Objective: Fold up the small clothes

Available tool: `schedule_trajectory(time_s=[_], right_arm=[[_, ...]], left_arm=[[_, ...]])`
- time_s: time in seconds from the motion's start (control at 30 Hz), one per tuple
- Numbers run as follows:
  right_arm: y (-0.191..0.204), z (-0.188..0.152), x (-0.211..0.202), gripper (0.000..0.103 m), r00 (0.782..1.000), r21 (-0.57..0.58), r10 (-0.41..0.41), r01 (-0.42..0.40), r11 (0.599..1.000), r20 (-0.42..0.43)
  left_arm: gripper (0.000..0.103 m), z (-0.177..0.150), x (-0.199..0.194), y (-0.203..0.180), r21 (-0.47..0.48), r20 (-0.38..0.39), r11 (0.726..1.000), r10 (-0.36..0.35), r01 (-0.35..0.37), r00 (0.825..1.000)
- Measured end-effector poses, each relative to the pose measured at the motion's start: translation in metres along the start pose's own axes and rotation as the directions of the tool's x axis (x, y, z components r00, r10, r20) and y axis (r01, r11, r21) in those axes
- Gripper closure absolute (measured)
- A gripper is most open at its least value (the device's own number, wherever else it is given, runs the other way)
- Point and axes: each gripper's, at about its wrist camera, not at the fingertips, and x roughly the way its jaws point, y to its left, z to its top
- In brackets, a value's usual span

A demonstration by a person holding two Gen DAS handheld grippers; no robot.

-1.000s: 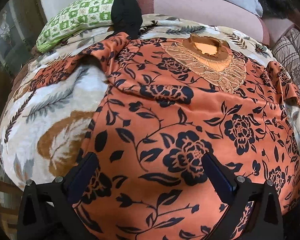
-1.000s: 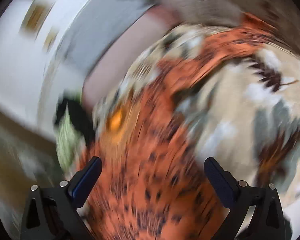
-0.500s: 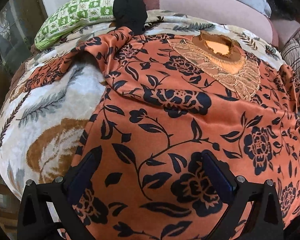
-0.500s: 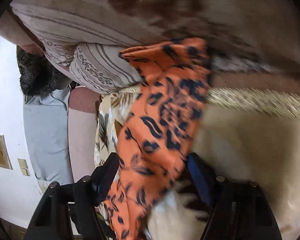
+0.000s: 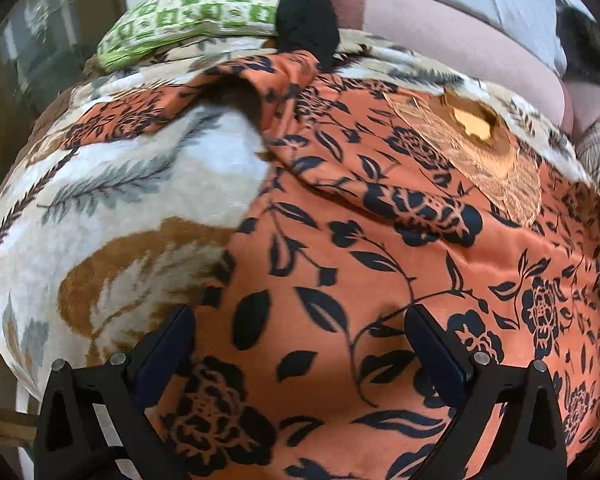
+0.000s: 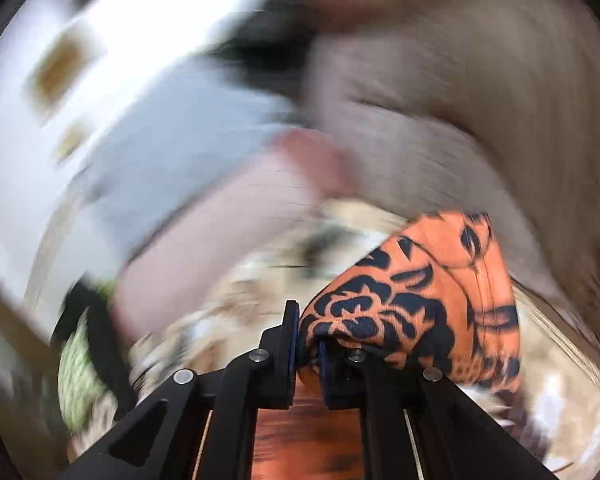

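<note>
We see our left gripper hanging just above the orange flowered dress, its fingers wide apart and holding nothing. The dress lies spread over a leaf-print blanket, neckline toward a green checked pillow and a black cloth. Our right gripper has its fingers pinched together on a fold of the dress; everything behind is blurred.
</note>
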Motion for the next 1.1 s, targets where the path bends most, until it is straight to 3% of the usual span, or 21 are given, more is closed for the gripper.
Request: schedule_trajectory(time_s=[0.1, 0.17, 0.2, 0.23, 0.33, 0.4, 0.53, 0.67, 0.73, 0.77, 0.87, 0.9, 0.97, 1.0, 1.03, 1.07, 1.1], right_arm=[[0.105, -0.033, 0.003, 0.092, 0.99, -0.129, 0.141, -0.143, 0.981, -0.027], [0.169, -0.078, 0.028, 0.085, 0.971, -0.204, 0.202, -0.224, 0.953, -0.124], [0.184, -0.096, 0.038, 0.058, 0.963, -0.229, 0.215, -0.249, 0.941, -0.166], [0.207, -0.129, 0.067, 0.003, 0.94, -0.276, 0.198, -0.275, 0.921, -0.279], [0.212, -0.195, 0.112, 0.001, 0.873, -0.246, 0.141, -0.281, 0.928, -0.467], [0.192, -0.208, 0.116, 0.0, 0.854, -0.18, 0.144, -0.265, 0.947, -0.5], [0.132, -0.19, 0.087, 0.0, 0.885, -0.065, 0.147, -0.195, 0.979, -0.441], [0.078, -0.172, 0.083, 0.0, 0.879, 0.097, 0.205, -0.181, 0.979, -0.431], [0.057, -0.167, 0.088, 0.0, 0.841, 0.191, 0.312, -0.251, 0.949, -0.441], [0.049, -0.162, 0.098, 0.0, 0.793, 0.272, 0.417, -0.324, 0.906, -0.443], [0.037, -0.157, 0.128, 0.0, 0.699, 0.391, 0.549, -0.397, 0.83, -0.457], [0.027, -0.154, 0.14, 0.0, 0.714, 0.386, 0.522, -0.367, 0.846, -0.466], [-0.002, -0.15, 0.156, 0.001, 0.796, 0.322, 0.363, -0.225, 0.92, -0.484], [-0.025, -0.151, 0.16, 0.005, 0.828, 0.347, 0.284, -0.117, 0.931, -0.483], [-0.053, -0.152, 0.155, 0.019, 0.843, 0.496, 0.334, -0.095, 0.863, -0.421], [-0.061, -0.151, 0.149, 0.02, 0.848, 0.546, 0.361, -0.104, 0.831, -0.388], [-0.058, -0.145, 0.142, 0.018, 0.852, 0.533, 0.36, -0.116, 0.838, -0.381]], left_arm=[[0.0, 0.0, -0.008, 0.013, -0.017, 0.029, 1.0, 0.001, -0.001, 1.0], [0.0, 0.0, -0.013, 0.026, -0.041, 0.042, 0.999, 0.008, -0.006, 0.999], [0.0, 0.0, -0.015, 0.033, -0.057, 0.042, 0.998, 0.006, -0.004, 0.999], [0.0, 0.0, -0.016, 0.038, -0.068, 0.042, 0.998, 0.006, -0.003, 0.999], [0.0, 0.003, -0.022, 0.052, -0.099, 0.057, 0.995, 0.005, 0.0, 0.998], [0.0, 0.006, -0.025, 0.057, -0.108, 0.075, 0.994, 0.006, 0.002, 0.997], [0.0, 0.024, -0.016, 0.048, -0.094, 0.062, 0.995, -0.028, 0.033, 0.998], [0.0, 0.061, -0.019, 0.009, -0.02, 0.111, 0.995, -0.095, 0.098, 0.989], [0.0, 0.079, -0.019, -0.015, 0.041, 0.146, 0.993, -0.116, 0.111, 0.983], [0.0, 0.087, -0.018, -0.024, 0.068, 0.154, 0.99, -0.136, 0.126, 0.979], [0.0, 0.108, -0.004, -0.048, 0.105, 0.131, 0.979, -0.186, 0.173, 0.974], [0.0, 0.113, 0.004, -0.057, 0.12, 0.113, 0.975, -0.199, 0.186, 0.973], [0.0, 0.115, 0.018, -0.065, 0.143, 0.076, 0.975, -0.183, 0.171, 0.98], [0.0, 0.114, 0.024, -0.068, 0.151, 0.059, 0.976, -0.167, 0.157, 0.984], [0.0, 0.114, 0.029, -0.068, 0.153, 0.041, 0.975, -0.169, 0.161, 0.985], [0.0, 0.113, 0.031, -0.065, 0.142, 0.033, 0.972, -0.195, 0.188, 0.98], [0.0, 0.115, 0.033, -0.063, 0.123, 0.035, 0.972, -0.206, 0.201, 0.978]])
